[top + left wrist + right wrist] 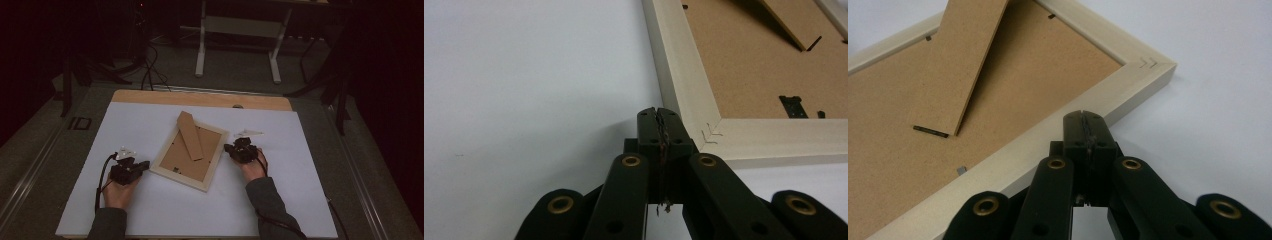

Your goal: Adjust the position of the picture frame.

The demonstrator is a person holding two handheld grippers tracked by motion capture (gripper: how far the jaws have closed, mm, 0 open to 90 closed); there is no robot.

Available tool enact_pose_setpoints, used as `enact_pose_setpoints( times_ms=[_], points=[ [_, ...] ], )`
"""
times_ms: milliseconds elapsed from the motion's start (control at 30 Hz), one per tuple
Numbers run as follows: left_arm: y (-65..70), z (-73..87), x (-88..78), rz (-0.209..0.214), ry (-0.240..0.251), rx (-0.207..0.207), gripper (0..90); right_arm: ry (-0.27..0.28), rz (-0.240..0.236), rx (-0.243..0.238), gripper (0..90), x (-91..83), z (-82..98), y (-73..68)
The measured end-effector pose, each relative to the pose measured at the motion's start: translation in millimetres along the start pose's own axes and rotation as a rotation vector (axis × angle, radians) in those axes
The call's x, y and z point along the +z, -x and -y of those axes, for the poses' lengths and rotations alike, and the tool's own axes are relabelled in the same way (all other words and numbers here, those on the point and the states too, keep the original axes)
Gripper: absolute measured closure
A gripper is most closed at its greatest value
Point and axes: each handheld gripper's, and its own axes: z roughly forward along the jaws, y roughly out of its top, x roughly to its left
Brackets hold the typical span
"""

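A pale wooden picture frame [216,161] lies face down on the white table sheet, its brown backing board [190,155] up and its cardboard stand [190,135] folded out across it. My left gripper [145,165] is shut with nothing in it, its tip by the frame's near left corner [711,132]. In the left gripper view the closed jaws [659,117] sit just beside that corner. My right gripper [229,148] is shut and empty too, its tip at the frame's right side rail [1048,135], near the far corner [1153,70].
The white sheet [280,200] covers a wooden tabletop [200,97]. A small pale scrap [248,133] lies just beyond the right gripper. Behind the table stand a white desk frame [237,30] and dark cables on the floor [150,70].
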Motion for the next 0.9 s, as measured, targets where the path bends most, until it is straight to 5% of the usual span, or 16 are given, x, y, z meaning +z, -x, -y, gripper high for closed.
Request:
enact_pose_setpoints(
  times_ms=[900],
  points=[
    [8.1, 1.0, 4.4, 0.002, -0.031, 0.028, 90.0, -0.03, -0.009, 0.04, 89.8, 11.1, 8.1, -1.0]
  ],
)
